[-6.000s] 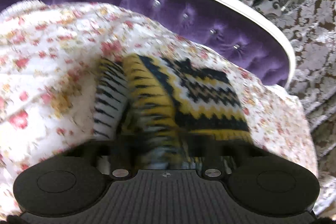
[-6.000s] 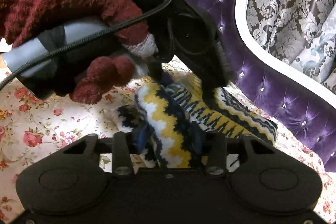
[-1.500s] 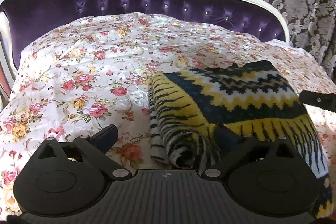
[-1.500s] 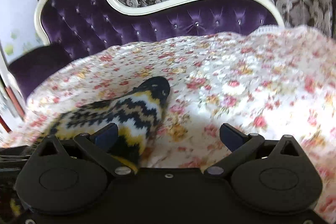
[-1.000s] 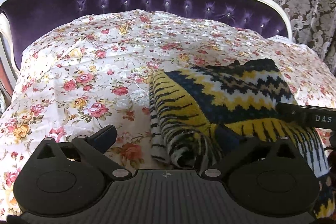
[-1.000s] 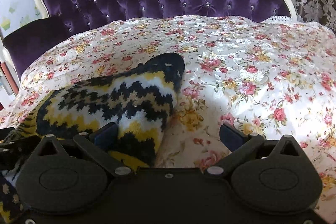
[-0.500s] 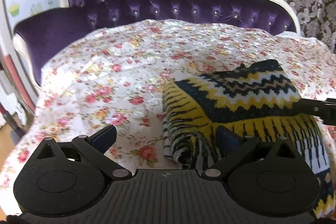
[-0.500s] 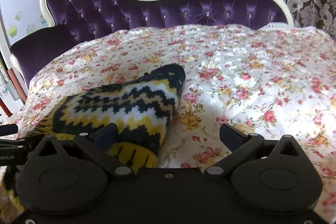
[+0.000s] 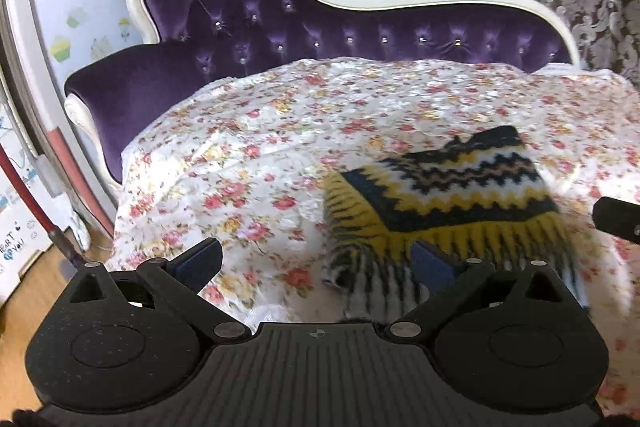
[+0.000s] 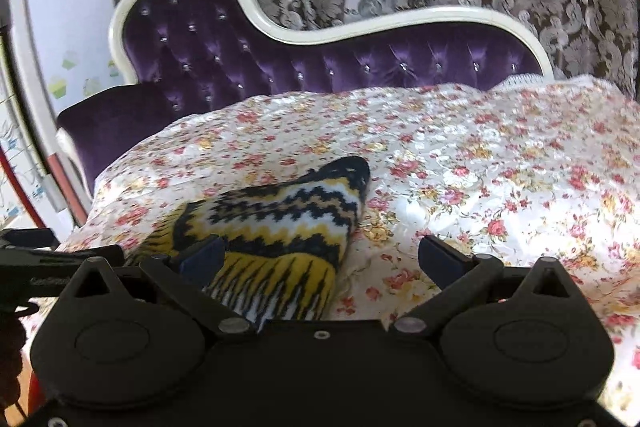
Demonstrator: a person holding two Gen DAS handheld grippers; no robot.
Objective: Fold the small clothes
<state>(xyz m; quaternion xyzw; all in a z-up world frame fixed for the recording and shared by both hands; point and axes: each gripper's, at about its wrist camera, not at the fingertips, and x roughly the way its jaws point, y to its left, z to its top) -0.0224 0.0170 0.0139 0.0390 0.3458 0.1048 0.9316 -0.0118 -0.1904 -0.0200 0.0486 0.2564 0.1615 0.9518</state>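
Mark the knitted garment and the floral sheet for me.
knitted garment (image 9: 448,183), left wrist view, on its zigzag-patterned top face.
floral sheet (image 10: 500,163), right wrist view, on a bare stretch right of the garment.

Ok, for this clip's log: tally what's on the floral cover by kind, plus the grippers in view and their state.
Knitted garment, yellow, black and white zigzag, folded: 1
Open grippers: 2, left gripper and right gripper, neither holding anything
Floral cover itself: 1
Total: 4
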